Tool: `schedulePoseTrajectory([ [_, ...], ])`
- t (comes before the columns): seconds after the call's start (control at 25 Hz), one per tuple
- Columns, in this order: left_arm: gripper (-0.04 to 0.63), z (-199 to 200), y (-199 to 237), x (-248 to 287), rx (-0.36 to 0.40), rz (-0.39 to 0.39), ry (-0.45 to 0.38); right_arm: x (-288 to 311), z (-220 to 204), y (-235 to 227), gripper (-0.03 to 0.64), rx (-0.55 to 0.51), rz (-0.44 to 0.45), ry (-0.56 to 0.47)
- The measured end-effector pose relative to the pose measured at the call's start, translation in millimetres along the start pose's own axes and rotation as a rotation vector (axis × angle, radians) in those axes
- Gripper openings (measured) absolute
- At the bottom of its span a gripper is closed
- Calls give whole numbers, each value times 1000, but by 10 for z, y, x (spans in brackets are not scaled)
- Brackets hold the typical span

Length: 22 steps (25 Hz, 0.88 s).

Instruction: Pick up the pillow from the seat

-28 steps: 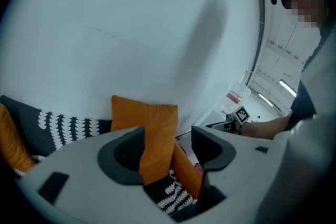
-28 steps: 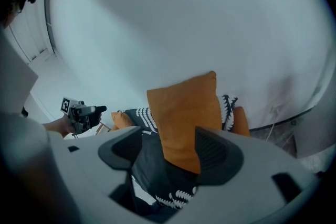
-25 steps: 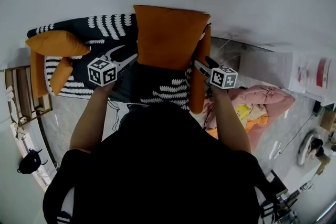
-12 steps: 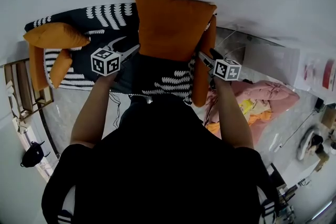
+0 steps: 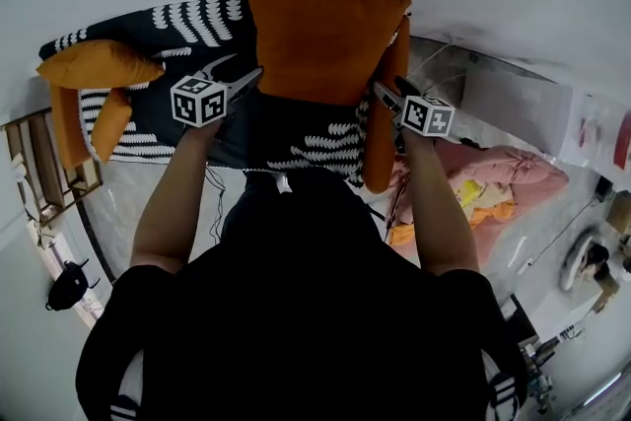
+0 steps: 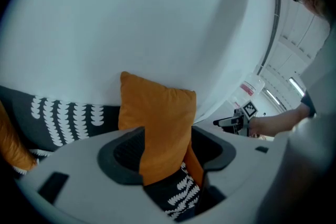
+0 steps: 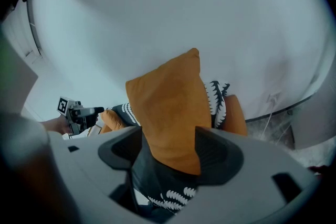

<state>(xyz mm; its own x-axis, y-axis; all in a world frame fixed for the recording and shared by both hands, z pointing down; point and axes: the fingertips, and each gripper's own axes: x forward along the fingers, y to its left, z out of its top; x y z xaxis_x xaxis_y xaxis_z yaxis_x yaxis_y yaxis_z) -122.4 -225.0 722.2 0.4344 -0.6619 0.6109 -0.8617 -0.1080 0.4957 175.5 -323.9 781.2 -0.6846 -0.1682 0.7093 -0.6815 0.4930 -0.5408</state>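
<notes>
From the head view I see the orange pillow (image 5: 320,39) upright above the back part of the dark white-patterned seat (image 5: 197,25), against the pale wall. My left gripper (image 5: 246,72) has the pillow's lower left corner and my right gripper (image 5: 386,94) its lower right corner, both over the seat. A second orange cushion (image 5: 99,69) lies at the seat's left end, and an orange armrest (image 5: 380,133) runs down its right side.

In the left gripper view the jaws are clenched on the pillow's (image 6: 157,123) edge, which fills most of the gap between them; the seat (image 6: 68,118) shows behind and below.

In the right gripper view the jaws likewise clamp the pillow's (image 7: 168,107) lower corner, with the seat (image 7: 157,186) beneath it and the armrest (image 7: 235,115) just behind the pillow
</notes>
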Motion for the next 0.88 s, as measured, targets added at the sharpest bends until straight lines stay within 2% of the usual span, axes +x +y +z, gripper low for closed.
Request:
schedulePoseTrajectory([
  [0.88, 275, -231, 561, 535, -37, 35, 42, 514, -210, -329, 330, 58, -45, 28],
])
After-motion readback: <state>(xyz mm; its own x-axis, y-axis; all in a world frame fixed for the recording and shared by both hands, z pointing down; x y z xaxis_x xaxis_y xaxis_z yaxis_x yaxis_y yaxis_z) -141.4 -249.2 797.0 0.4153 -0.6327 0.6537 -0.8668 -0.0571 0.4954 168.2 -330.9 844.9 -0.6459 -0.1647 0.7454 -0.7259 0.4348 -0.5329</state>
